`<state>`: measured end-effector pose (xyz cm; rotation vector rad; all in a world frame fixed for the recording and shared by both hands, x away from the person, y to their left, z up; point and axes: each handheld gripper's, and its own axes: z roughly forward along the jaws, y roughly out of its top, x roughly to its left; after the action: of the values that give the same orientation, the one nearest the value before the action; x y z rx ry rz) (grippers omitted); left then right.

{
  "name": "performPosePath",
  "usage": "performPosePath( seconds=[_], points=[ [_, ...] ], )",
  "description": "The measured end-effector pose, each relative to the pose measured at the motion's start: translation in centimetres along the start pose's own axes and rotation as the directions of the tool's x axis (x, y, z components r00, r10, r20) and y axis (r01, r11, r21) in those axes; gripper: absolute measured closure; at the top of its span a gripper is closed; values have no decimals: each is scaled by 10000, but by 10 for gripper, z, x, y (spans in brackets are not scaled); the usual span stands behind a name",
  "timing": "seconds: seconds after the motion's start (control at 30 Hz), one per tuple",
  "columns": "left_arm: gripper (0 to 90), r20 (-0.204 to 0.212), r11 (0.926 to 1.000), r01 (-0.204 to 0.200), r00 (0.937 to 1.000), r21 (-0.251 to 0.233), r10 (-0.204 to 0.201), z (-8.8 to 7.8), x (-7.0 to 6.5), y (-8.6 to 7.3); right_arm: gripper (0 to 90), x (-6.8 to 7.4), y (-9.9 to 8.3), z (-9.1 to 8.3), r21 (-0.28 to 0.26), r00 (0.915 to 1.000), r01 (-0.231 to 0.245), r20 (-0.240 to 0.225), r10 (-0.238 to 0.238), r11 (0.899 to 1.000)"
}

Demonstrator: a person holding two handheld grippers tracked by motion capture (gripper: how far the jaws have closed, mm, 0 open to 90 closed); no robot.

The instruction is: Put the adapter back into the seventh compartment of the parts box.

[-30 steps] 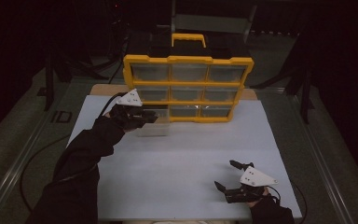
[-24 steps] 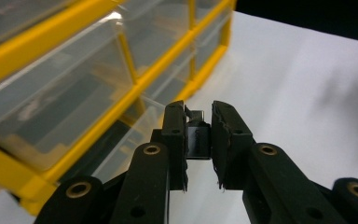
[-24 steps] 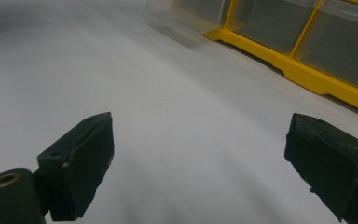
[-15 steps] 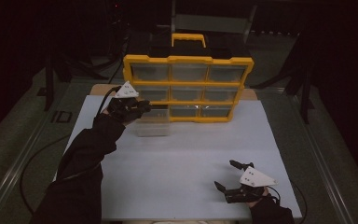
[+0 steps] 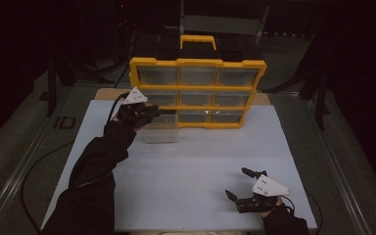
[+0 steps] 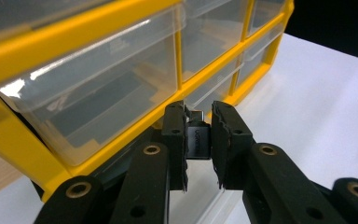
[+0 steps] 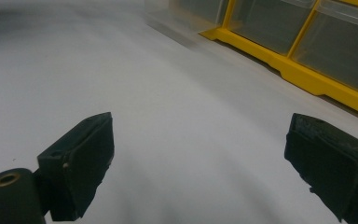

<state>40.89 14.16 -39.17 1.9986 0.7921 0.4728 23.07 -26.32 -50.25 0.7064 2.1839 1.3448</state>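
White tabletop point(image 5: 191, 161) is carrying a yellow drawer cabinet point(image 5: 198, 93): the left gripper point(image 6: 198, 140), now lifted from the pulled-out clear drawer point(image 5: 160, 133), is clamping a small dark part point(image 6: 197, 142), while the right gripper point(image 5: 245, 188) is resting wide open.

Room dark, walls lost in black. White desk point(image 5: 200, 166) top, evenly lit, with a strip of bare wood at its far edge. Grey floor point(image 5: 24, 132) either side. Dark stands and legs at far left and far right. Grey box-like furniture behind, indistinct.
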Motion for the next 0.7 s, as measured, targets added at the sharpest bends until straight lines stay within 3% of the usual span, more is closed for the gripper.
performPosePath(
  seconds=[0.23, 0.7],
  points=[
    [764, -48, 9996, 208, 9998, 178, -207, 12, 2, -15, 82, 0, 0, 0, 8, 10000, 13, 0, -13, 10000],
    [763, -33, 9968, 171, 9999, 778, -169, 28, 2, -27, 83, 0, 0, 0, 19, 10000, 1, -12, -1, 10000]
  ],
)
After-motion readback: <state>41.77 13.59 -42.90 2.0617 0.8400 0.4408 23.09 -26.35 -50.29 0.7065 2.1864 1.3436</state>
